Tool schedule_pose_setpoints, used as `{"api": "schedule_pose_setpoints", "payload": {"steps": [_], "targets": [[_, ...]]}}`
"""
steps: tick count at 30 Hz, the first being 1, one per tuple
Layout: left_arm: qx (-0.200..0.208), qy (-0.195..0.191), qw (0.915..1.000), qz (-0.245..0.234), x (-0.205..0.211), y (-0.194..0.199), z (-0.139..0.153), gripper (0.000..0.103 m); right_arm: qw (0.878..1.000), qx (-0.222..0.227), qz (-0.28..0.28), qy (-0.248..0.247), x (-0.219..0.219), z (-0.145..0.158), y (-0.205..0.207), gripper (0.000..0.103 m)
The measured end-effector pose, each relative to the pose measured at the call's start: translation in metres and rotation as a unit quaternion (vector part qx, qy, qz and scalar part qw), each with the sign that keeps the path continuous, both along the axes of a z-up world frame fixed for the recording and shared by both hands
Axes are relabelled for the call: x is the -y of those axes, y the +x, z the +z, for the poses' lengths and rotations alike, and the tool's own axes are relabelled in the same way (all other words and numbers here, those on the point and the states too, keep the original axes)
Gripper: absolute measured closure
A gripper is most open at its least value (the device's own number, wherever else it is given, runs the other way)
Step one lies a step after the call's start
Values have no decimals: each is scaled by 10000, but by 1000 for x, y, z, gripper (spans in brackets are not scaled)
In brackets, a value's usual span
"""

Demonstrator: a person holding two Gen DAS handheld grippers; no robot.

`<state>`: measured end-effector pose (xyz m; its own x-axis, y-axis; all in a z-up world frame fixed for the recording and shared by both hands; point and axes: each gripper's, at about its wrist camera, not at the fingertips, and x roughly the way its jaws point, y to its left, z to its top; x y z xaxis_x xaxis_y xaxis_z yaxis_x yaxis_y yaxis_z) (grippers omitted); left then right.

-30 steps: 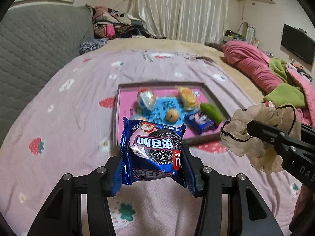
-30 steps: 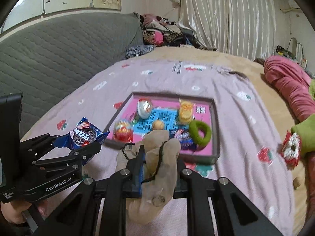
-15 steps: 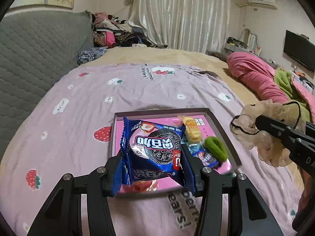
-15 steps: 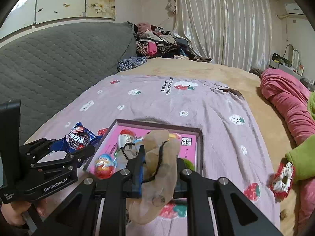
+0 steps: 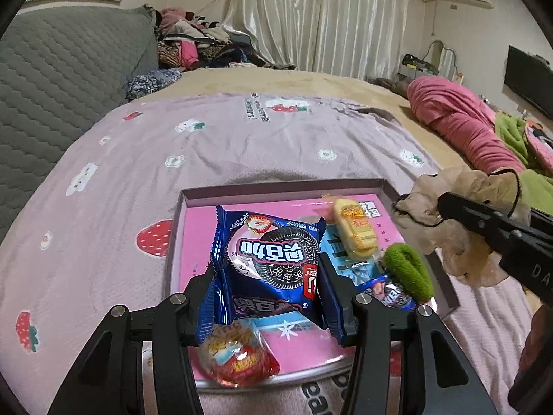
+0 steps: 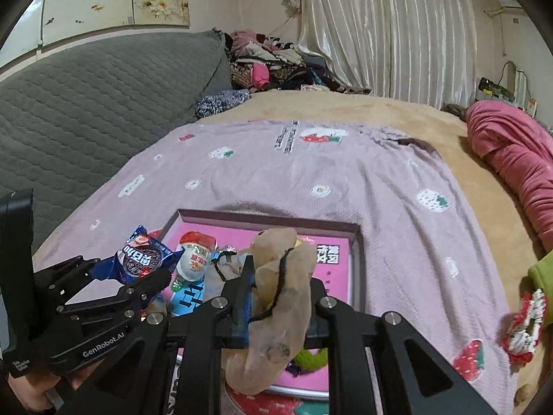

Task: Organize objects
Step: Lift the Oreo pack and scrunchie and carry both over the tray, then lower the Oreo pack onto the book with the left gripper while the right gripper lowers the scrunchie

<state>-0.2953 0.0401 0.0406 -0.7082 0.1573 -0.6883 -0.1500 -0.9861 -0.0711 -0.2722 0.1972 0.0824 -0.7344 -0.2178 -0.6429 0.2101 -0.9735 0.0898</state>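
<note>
My left gripper (image 5: 268, 287) is shut on a blue Oreo cookie packet (image 5: 269, 263) and holds it above the pink tray (image 5: 276, 186). My right gripper (image 6: 276, 297) is shut on a beige scrunchie (image 6: 276, 297) over the tray's (image 6: 357, 269) near part; it also shows in the left wrist view (image 5: 459, 214). In the tray lie a red-wrapped egg (image 5: 238, 359), a yellow snack pack (image 5: 356, 228), a green hair tie (image 5: 409, 269) and a second blue packet (image 5: 390, 292). The left gripper (image 6: 138, 276) with its packet (image 6: 141, 259) shows at the left in the right wrist view.
The tray sits on a lilac strawberry-print blanket (image 5: 242, 138) over the bed. A grey quilted headboard (image 5: 62, 79) is on the left. Pink and green bedding (image 5: 459, 117) lies on the right. A red-and-white scrunchie (image 6: 522, 325) lies on the blanket right of the tray.
Both grippers have moved forward over the tray, which is now closer and lower in both views. Each still holds its item.
</note>
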Motion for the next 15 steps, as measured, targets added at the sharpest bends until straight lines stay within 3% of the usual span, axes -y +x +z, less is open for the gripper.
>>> {"api": "schedule_pose_setpoints", "payload": {"steps": [15], "targets": [[156,-65,9999,25,-11,-22,-46,50,9994,346,-64,51,7,-61,-30,84]]}}
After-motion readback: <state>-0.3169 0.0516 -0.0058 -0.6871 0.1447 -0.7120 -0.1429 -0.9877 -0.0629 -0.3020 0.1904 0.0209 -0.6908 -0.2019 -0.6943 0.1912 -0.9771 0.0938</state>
